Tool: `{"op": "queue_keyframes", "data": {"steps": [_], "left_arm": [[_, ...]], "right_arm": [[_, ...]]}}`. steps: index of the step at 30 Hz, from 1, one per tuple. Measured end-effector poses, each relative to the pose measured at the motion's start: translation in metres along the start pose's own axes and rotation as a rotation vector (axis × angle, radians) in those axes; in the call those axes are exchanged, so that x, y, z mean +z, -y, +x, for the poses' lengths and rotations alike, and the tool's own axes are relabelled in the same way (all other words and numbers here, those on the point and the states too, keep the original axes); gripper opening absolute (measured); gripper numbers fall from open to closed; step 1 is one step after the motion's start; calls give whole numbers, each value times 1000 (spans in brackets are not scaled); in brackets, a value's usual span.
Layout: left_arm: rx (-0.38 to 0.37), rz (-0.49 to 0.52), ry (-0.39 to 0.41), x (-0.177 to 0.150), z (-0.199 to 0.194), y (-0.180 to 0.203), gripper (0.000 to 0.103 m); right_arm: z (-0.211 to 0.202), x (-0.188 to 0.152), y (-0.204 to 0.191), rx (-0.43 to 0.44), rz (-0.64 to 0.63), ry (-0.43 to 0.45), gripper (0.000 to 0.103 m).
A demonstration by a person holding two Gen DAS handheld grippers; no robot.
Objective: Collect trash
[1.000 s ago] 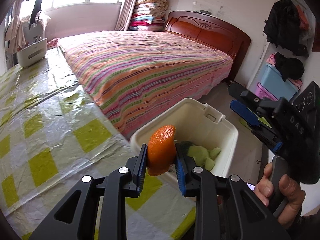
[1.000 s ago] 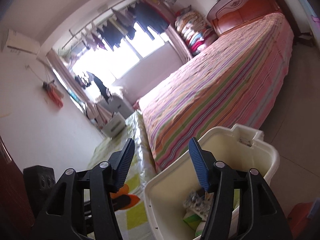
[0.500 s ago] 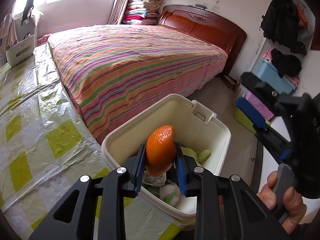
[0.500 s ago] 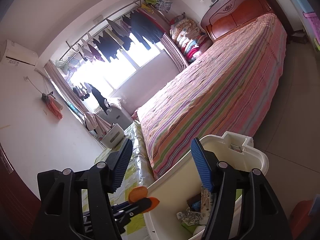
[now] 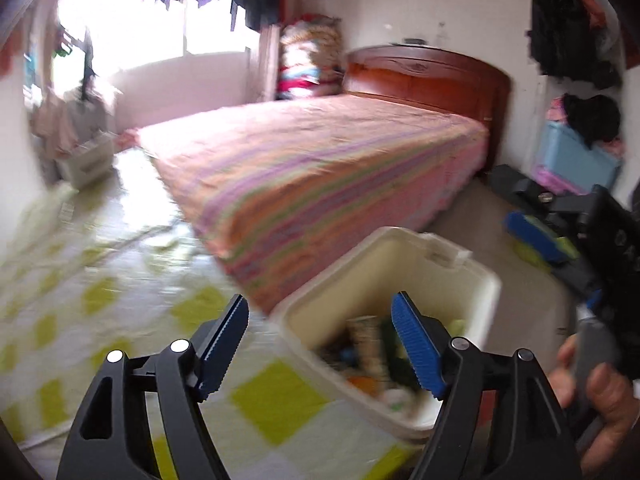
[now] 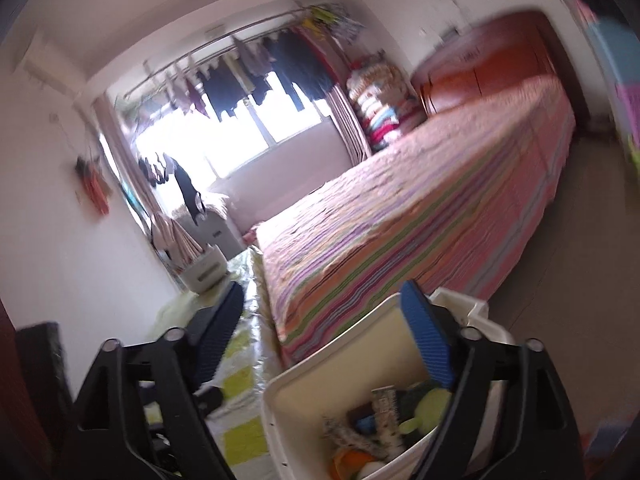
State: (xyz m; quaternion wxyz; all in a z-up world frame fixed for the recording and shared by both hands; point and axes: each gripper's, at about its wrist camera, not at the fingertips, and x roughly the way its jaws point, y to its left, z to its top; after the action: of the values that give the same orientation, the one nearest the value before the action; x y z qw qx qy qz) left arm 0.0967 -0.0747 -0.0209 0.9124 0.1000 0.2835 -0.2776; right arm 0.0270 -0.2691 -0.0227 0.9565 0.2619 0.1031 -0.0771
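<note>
**Both grippers spreading by the bin**

At the far left of the left wrist view, a white basket [image 5: 86, 160] stands at the far end of the table [image 5: 100, 292], which wears a glossy cloth of white and yellow-green checks. The picture is blurred. The left gripper [image 5: 320, 344] hangs over the table's near edge with its jaws opening, wide apart, nothing between the blue pads. Past the table lies the striped bed [image 5: 320, 168], with a wooden headboard [image 5: 428, 76] at its far end.

Just right of the table edge sits the cream bin [image 5: 456, 272], open-topped, with the trash inside. An orange scrap [image 5: 362, 382] lies low in the heap among green and pale pieces too smeared to name. The left gripper's right pad overlaps the bin's mouth.

At the far right a hand [image 5: 600, 404] holds the right gripper [image 5: 540, 216], seen side-on.

From the right wrist view, the right gripper [image 6: 324, 340] is also opening, wide and empty. The bin [image 6: 280, 400] sits below it, the orange scrap [image 6: 352, 458] near the front, green pieces [image 6: 430, 406] behind.
</note>
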Motion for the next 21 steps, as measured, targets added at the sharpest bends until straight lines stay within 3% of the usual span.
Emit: {"op": "queue_keyframes", "data": {"steps": [4,11,16,21], "left_arm": [[119,-28,-23,-13,-14,-22,73],[294,-83,-2,-35,-41,-59,73],[332,-72,-13,-46,-50,-76,73],[338,-122,-12,-50,-59,-94,73]], "right_arm": [[-9,-9,-26,-38,-143,39,97],[-20,-39,-88,-39,-355,67,97],[-18,-61,-115,-7,-396,28,97],[-14,-69,-125,2,-402,8,97]]}}
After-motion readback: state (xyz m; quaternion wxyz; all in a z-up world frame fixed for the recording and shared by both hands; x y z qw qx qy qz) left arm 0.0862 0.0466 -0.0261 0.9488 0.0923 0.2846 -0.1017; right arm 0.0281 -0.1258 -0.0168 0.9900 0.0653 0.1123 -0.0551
